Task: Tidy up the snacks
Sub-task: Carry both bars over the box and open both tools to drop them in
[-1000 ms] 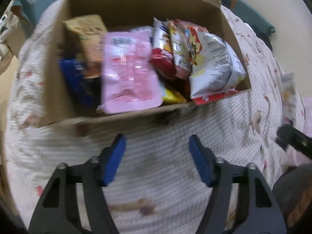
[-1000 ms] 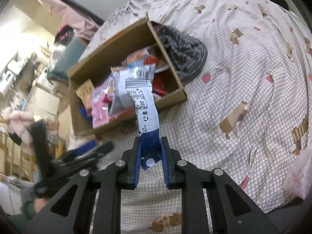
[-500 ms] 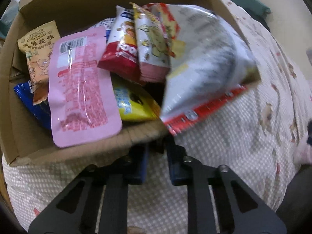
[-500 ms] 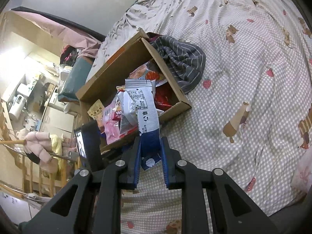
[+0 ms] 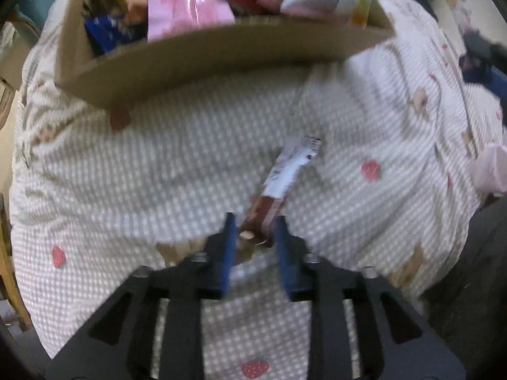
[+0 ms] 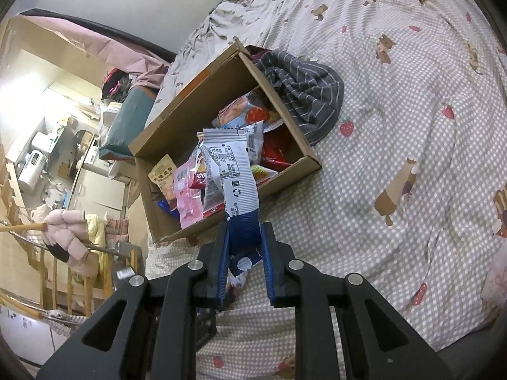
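My left gripper (image 5: 255,231) pointed steeply down at the bedspread (image 5: 158,164), just short of the box's (image 5: 221,53) near wall. Its jaws were opening, narrow, with the brown end of a small bar (image 5: 282,183) between them; the blur kept me from telling whether the pads touched it, but I judged them off it. The bar lay on the bedspread with its long axis running away from my fingertips, tilted a little to the right, its white crimped end pointing toward the box's near right corner. So that hand was the nearer one to the bar, and any regrasp would go across its narrow width at the brown end.

My right gripper (image 6: 245,247) was clamped on the blue end of a grey-and-blue packet (image 6: 233,174). The packet stood up from the jaws, its long axis along the fingers, its crimped top pointing at the box (image 6: 304,145) over the near wall. The box, already full of snacks, sat near the bed's far left edge.
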### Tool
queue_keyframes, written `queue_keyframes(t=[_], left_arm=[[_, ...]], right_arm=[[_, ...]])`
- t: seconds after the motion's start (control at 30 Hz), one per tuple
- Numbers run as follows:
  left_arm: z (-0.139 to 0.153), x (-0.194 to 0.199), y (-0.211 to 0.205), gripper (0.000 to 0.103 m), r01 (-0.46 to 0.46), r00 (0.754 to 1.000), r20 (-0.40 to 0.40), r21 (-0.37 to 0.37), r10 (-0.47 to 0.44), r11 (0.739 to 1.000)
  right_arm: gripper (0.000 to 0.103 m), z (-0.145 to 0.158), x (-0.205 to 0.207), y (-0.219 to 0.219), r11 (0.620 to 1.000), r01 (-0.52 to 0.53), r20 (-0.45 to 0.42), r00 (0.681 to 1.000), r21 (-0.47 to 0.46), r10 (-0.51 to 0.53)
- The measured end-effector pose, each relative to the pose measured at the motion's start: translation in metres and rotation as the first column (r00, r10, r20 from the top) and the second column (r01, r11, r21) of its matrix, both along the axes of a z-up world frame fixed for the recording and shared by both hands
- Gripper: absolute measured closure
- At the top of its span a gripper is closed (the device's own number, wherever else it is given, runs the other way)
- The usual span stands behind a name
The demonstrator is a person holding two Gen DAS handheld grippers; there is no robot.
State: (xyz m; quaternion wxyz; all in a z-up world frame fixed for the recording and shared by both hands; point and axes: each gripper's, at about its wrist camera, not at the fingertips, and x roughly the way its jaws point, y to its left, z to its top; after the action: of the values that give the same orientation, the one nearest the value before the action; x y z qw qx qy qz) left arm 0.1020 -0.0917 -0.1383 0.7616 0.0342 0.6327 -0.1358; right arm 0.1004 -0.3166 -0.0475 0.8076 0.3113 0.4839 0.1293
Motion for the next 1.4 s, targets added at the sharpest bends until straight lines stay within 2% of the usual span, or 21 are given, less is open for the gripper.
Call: queue_keyframes(t=[0.07,0.2,0.33,0.37,0.47,0.6,0.7,0.83,0.9,0.93,0.97,1.13,1.27,1.4], left_arm=[[-0.006,-0.002,-0.004,0.055,0.024,1.0,-0.003,0.031,-0.024,0.999],[-0.011,0.008,-0.028,0.056,0.073,0.997,0.019,0.069,-0.074,0.995],[-0.015,0.028,-0.051,0.056,0.1,0.995,0.025,0.068,-0.102,0.993],[-0.017,0.033,-0.055,0.058,0.104,0.994,0.023,0.069,-0.106,0.992],[-0.021,0.038,-0.066,0.082,0.124,0.992,0.006,0.067,-0.125,0.99],[-0.019,0.034,-0.072,0.088,0.138,0.99,0.024,0.073,-0.14,0.988],[-0.003,0.015,-0.065,0.088,0.108,0.993,0.044,0.052,-0.111,0.993],[0.031,0.004,-0.042,0.088,0.019,0.996,0.086,-0.033,-0.016,0.999],[0.057,-0.001,-0.035,0.089,-0.012,0.985,0.173,-0.047,0.02,0.999],[0.075,-0.004,-0.032,0.089,-0.03,0.97,0.242,-0.044,0.039,0.999],[0.083,-0.003,-0.028,0.089,-0.039,0.961,0.271,-0.047,0.05,0.998],[0.129,0.035,0.005,0.089,-0.115,0.918,0.373,-0.077,0.136,0.99],[0.144,0.06,0.035,0.089,-0.158,0.904,0.384,-0.106,0.186,0.982],[0.146,0.085,0.042,0.089,-0.181,0.899,0.384,-0.118,0.213,0.976]], right_arm=[[0.083,-0.001,0.0,0.003,1.0,-0.007,-0.002,1.0,-0.009,0.007],[0.083,-0.003,0.001,0.005,1.0,-0.011,-0.013,1.0,-0.022,0.011],[0.083,-0.003,0.003,0.004,1.0,-0.005,-0.016,1.0,-0.027,0.005],[0.083,-0.004,0.003,0.004,1.0,-0.006,-0.016,1.0,-0.028,0.005],[0.083,-0.005,0.003,0.005,0.999,-0.012,-0.02,1.0,-0.033,0.011],[0.083,-0.005,0.003,0.006,0.999,-0.017,-0.02,1.0,-0.042,0.016],[0.083,-0.005,0.003,0.006,0.999,-0.017,-0.02,1.0,-0.04,0.017],[0.083,-0.004,0.003,0.008,0.999,-0.028,-0.014,1.0,-0.037,0.027],[0.083,-0.001,0.004,0.01,0.998,-0.037,0.001,0.999,-0.041,0.037],[0.083,0.002,0.005,0.012,0.998,-0.042,0.01,0.999,-0.044,0.043],[0.083,0.006,0.008,0.014,0.997,-0.054,0.025,0.998,-0.05,0.056],[0.083,0.018,0.025,0.024,0.992,-0.097,0.08,0.991,-0.08,0.104],[0.083,0.02,0.043,0.04,0.986,-0.142,0.101,0.983,-0.091,0.151],[0.083,0.023,0.061,0.049,0.981,-0.168,0.125,0.976,-0.096,0.179]])
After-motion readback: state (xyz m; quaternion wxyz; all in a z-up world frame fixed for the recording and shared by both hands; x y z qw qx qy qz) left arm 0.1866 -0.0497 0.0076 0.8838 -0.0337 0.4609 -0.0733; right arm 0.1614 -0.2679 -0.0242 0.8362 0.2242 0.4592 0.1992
